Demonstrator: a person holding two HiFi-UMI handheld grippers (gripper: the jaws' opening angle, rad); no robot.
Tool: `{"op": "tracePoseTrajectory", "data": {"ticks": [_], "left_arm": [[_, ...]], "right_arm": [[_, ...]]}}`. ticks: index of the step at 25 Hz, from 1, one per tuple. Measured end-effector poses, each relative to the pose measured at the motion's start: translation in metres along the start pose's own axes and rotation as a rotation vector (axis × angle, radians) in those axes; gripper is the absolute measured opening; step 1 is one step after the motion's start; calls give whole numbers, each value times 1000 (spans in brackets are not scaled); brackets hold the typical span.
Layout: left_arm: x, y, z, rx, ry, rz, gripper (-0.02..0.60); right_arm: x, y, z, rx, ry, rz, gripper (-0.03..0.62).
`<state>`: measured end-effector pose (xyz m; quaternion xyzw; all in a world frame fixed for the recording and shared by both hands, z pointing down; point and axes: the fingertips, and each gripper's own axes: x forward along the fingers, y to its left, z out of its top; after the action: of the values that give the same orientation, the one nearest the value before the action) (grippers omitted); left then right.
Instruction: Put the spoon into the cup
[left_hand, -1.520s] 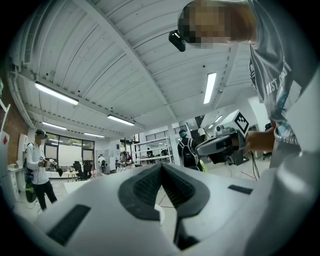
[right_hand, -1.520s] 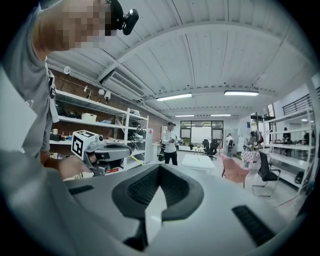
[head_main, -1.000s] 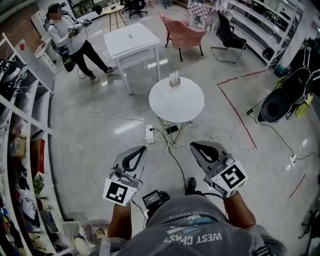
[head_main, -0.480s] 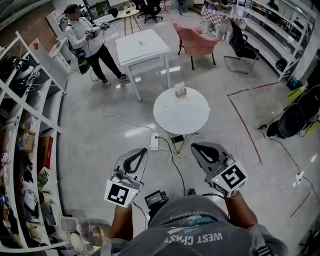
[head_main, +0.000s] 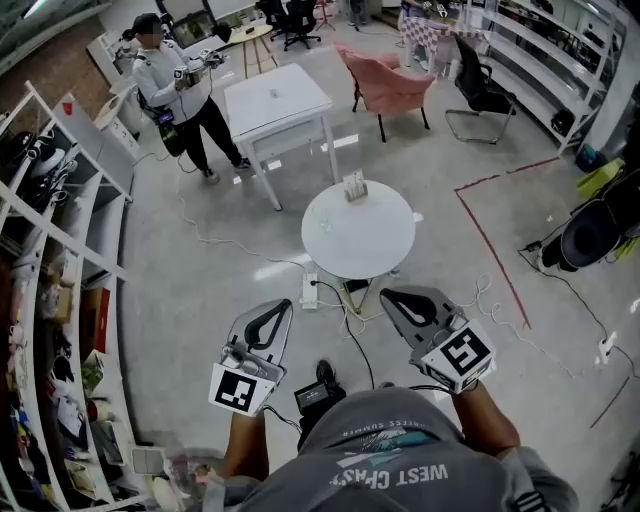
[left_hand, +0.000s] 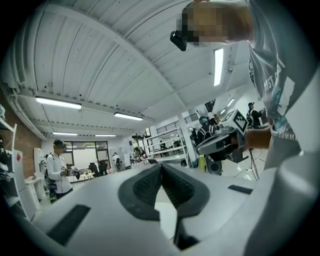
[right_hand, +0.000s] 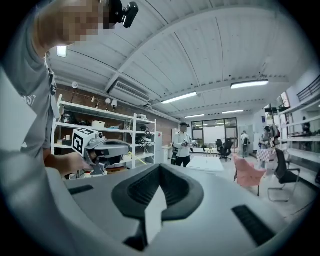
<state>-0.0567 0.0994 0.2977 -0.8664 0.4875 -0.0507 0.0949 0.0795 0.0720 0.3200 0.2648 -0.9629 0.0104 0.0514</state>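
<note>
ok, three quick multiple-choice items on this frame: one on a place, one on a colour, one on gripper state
1. Where does the small stand sit?
A) on the round white table
B) on the floor
C) held in a gripper

2. What colour is the armchair beyond that table?
A) blue
B) pink
C) green

3. How do the jaws of the left gripper and the right gripper stand?
A) both wide apart
B) left shut on a spoon
C) both together, nothing between

Answers:
1 A: the stand is at the round table's far edge in the head view.
2 B: its seat and back are pink.
3 C: each gripper view shows the pads meeting at the tip and nothing held.
</note>
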Motion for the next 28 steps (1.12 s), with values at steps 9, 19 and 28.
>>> {"op": "tracePoseTrajectory", "data": {"ticks": [9, 19, 28], "left_arm": [[45, 26, -3, -30, -68, -156, 5], [57, 75, -25, -66, -93, -230, 5], [67, 93, -42, -95, -113, -301, 5]], "right_arm": [[20, -20, -3, 36, 24, -142, 2], [64, -23, -2, 29, 65, -219, 2], [87, -21, -10, 20, 82, -271, 2]]}}
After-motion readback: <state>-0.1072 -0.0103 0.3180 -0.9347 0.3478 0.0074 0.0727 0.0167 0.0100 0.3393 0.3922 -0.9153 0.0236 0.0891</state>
